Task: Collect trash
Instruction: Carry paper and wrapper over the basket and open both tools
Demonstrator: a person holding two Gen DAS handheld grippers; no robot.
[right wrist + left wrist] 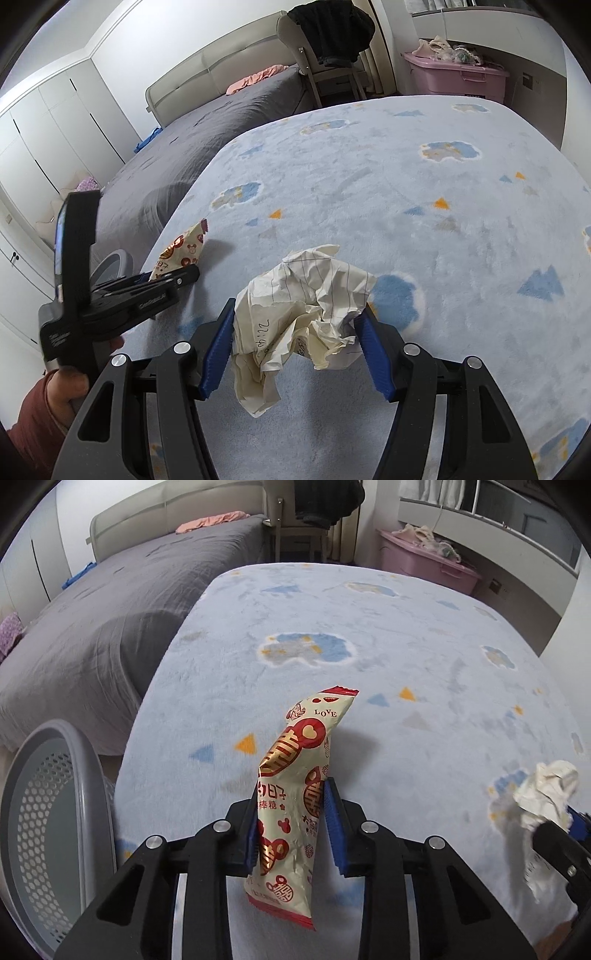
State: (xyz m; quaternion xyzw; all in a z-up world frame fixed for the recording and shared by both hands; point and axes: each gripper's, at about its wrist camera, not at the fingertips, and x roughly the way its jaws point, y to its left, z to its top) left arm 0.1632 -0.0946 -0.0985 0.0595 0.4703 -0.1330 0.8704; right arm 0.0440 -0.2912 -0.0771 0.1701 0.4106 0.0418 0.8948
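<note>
left gripper point(291, 827) pads clamp candy wrapper point(295, 794); right gripper point(295, 350) grips crumpled paper point(299, 317). pickup done; next, carry to mesh basket point(48, 812), lower left.

Grey bed point(122, 602) beside blue rug point(369, 635)

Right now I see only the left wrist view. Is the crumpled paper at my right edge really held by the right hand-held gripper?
Observer: Yes. In the right wrist view both blue pads of the right hand-held gripper press the crumpled paper.
Operator: Is it blank?
Observer: No, lined, with handwriting.
Operator: Who holds my left hand-held gripper?
Observer: A hand in a reddish sleeve.
</note>
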